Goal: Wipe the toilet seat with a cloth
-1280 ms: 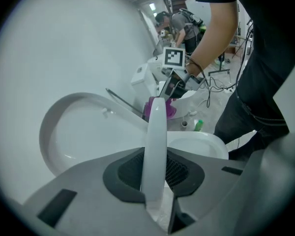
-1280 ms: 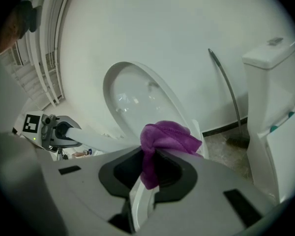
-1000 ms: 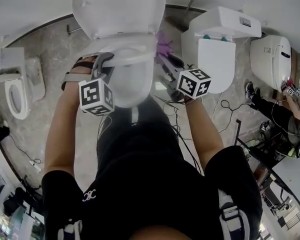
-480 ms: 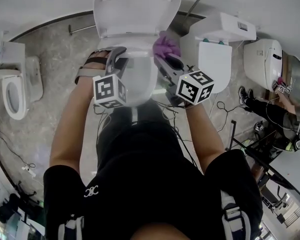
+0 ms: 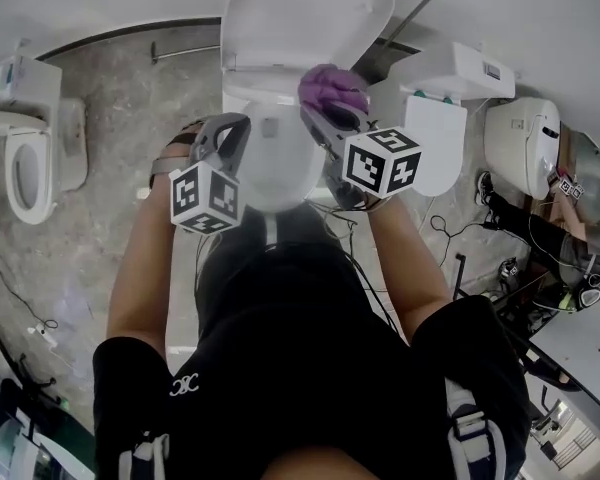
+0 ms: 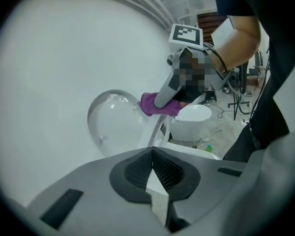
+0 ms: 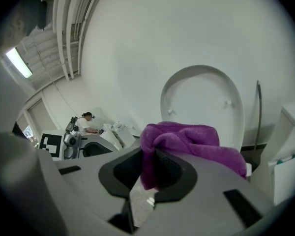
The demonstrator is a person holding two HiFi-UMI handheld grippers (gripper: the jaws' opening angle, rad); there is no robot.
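fluffy purple cloth point(image 7: 187, 141) in right gripper point(image 7: 148, 175), ribbed black fingers point(image 7: 122, 170)

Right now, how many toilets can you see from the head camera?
4: the centre toilet, lid up; the left toilet by the wall; the closed toilet just right of centre; the far-right toilet. Others may be hidden.

We see soft, even indoor light with only faint shadows. A ceiling strip lamp point(image 7: 17, 63) glows at the upper left of the right gripper view. All views bulge like a fisheye, and both gripper views fade to black corners. The white toilet lid point(image 5: 310, 13) looks nearly washed out, while the purple cloth point(image 7: 182, 141) stays sharp.
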